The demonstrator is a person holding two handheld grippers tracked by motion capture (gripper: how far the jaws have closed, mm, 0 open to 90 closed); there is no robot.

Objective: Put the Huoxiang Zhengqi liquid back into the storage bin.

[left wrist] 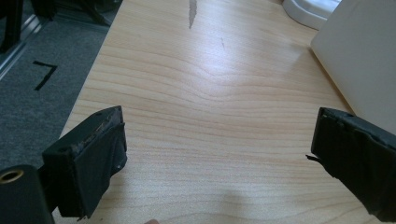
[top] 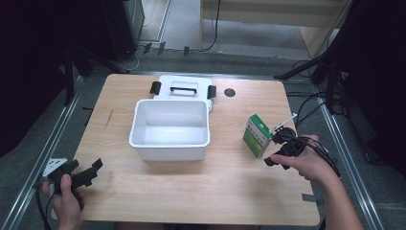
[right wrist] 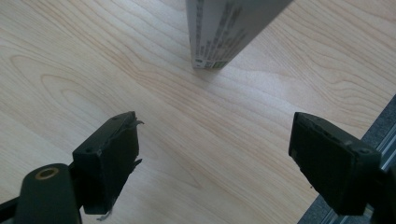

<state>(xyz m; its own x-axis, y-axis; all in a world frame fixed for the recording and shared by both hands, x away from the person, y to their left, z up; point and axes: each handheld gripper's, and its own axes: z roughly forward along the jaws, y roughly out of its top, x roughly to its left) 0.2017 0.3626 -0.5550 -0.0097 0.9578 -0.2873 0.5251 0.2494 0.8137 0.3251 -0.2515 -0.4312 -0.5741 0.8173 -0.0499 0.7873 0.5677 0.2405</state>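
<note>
A white open bin (top: 170, 128) stands in the middle of the wooden table, its lid (top: 183, 88) with black latches lying flat behind it. A green and white carton (top: 257, 135) stands upright to the right of the bin; its lower end (right wrist: 224, 32) shows ahead in the right gripper view. My right gripper (top: 281, 149) is open just right of the carton, apart from it, jaws wide (right wrist: 215, 158). My left gripper (top: 86, 173) is open near the table's front left corner, with bare wood between its jaws (left wrist: 217, 154). The bin's wall (left wrist: 364, 56) shows at right in the left gripper view.
The table's left edge (left wrist: 88, 88) drops to grey floor with black tape marks. A round grommet (top: 230, 92) sits at the back right. Metal rails and tripod legs flank the table. Cables trail by the right edge (top: 311, 115).
</note>
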